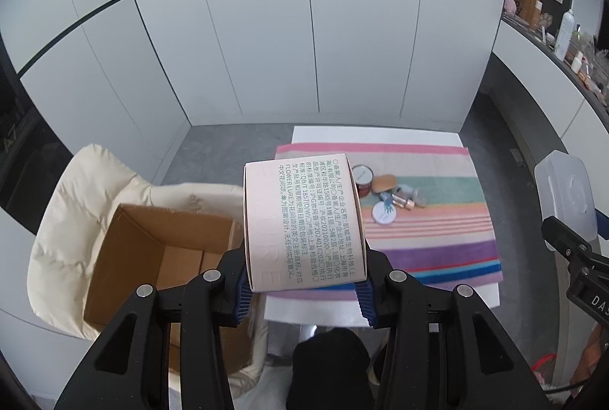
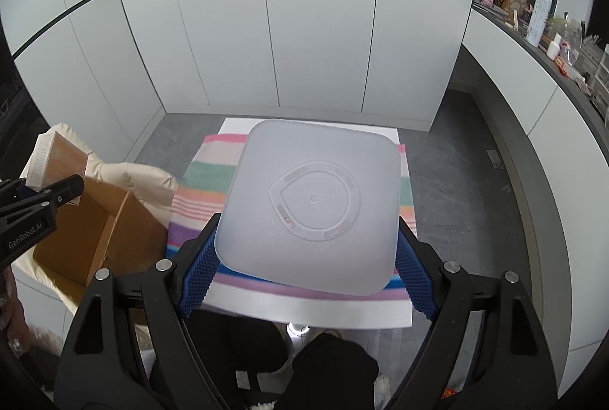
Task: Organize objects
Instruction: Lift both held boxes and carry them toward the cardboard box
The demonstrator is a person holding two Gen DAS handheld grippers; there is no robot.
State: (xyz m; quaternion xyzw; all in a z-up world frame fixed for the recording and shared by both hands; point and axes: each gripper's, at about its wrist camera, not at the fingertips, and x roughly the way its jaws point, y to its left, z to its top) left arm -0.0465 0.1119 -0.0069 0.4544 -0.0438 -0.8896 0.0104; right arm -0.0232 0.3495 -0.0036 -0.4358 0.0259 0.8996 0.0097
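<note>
Left hand-held gripper (image 1: 306, 290) clamped on pink carton (image 1: 302, 219), aloft beside cardboard box (image 1: 152, 257) | right hand-held gripper (image 2: 304, 269) clamped on frosted lid (image 2: 312, 204) above striped towel (image 2: 198, 177) | advice: centre carton over box, lower before release.

frosted container (image 2: 308, 204) between blue fingers (image 2: 200, 269)

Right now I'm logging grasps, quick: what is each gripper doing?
Left gripper: closed on the pale pink carton.
Right gripper: closed on the translucent plastic container.
</note>
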